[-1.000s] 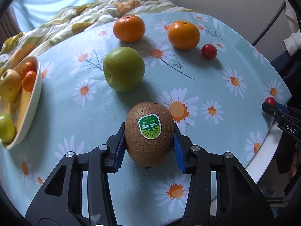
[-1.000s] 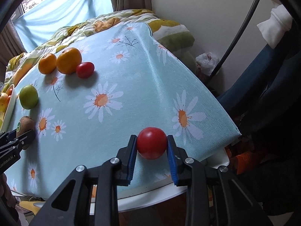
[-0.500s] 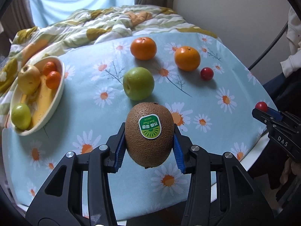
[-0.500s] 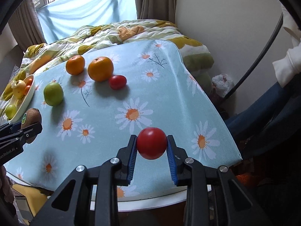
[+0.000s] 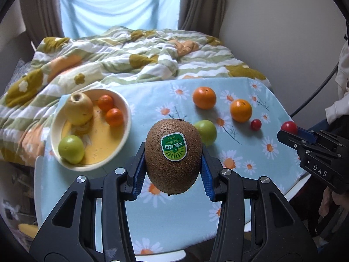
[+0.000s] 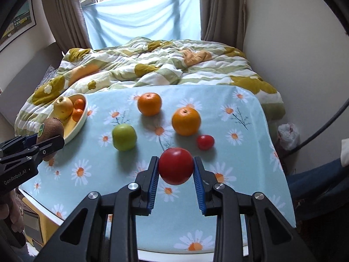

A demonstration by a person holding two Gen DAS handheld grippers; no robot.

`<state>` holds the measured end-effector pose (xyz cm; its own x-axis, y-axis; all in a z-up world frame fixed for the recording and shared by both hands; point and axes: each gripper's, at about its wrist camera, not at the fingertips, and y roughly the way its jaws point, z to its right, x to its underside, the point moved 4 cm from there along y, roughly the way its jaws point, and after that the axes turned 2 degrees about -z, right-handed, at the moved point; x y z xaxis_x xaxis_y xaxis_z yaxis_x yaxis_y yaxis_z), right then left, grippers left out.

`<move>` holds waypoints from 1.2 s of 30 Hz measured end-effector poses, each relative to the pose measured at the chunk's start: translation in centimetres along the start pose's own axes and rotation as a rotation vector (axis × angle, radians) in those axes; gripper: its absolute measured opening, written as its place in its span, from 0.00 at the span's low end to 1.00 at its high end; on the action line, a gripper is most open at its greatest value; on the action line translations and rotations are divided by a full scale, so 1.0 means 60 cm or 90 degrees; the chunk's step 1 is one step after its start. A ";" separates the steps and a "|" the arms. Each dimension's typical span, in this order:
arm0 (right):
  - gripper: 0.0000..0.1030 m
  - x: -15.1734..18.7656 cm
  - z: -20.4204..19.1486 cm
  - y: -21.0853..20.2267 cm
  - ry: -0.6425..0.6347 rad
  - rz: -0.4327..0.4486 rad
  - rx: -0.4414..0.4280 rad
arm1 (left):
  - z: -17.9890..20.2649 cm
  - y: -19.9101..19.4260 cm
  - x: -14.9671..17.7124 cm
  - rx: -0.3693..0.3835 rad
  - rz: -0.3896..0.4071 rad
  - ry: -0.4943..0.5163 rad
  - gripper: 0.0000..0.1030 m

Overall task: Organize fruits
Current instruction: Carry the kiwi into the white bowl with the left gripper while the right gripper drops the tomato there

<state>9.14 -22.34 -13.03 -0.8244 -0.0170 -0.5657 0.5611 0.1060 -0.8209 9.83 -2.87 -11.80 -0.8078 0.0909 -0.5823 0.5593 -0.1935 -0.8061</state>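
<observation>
Beyond the table (image 5: 152, 218), a rumpled flowered quilt (image 5: 130, 56) is lying across a bed. Daisy-print cloth is covering the table, and a cream bowl (image 5: 125, 128) is sitting at its left, holding a yellow pear (image 5: 79, 109), a green fruit (image 5: 70, 149) and two small oranges (image 5: 114, 116). Above the cloth, the left gripper (image 5: 173, 168) is holding a stickered kiwi (image 5: 173, 156) squeezed between its fingers, clear of the table. Two larger oranges (image 6: 186, 121) are resting toward the far side, a green apple (image 6: 124, 137) nearer. At right, the right gripper (image 6: 175, 169) is pinching a red tomato (image 6: 175, 166) in its fingers, also lifted. A smaller cherry tomato (image 6: 205, 142) is lying just beside one orange.
</observation>
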 end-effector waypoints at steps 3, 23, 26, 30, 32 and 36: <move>0.28 -0.025 -0.049 0.006 -0.016 0.002 -0.024 | -0.045 -0.011 -0.013 -0.010 0.007 -0.010 0.49; 0.28 -0.134 -0.308 0.115 -0.044 -0.017 -0.064 | -0.349 0.056 -0.071 -0.042 -0.025 -0.058 0.49; 0.28 -0.139 -0.322 0.129 -0.037 -0.027 -0.057 | -0.375 0.082 -0.071 -0.037 -0.040 -0.065 0.49; 0.28 -0.144 -0.335 0.144 -0.033 -0.039 -0.040 | -0.395 0.114 -0.067 -0.013 -0.062 -0.079 0.49; 0.28 -0.145 -0.337 0.149 -0.026 -0.043 -0.033 | -0.402 0.127 -0.063 -0.001 -0.072 -0.087 0.49; 0.28 -0.144 -0.340 0.156 -0.016 -0.050 -0.019 | -0.407 0.147 -0.059 0.012 -0.084 -0.093 0.49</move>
<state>20.01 -0.92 -14.27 -0.8635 -0.0507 -0.5018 0.4921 0.1327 -0.8603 22.13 18.95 -19.42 -0.8933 -0.0252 -0.4487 0.4438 -0.2072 -0.8718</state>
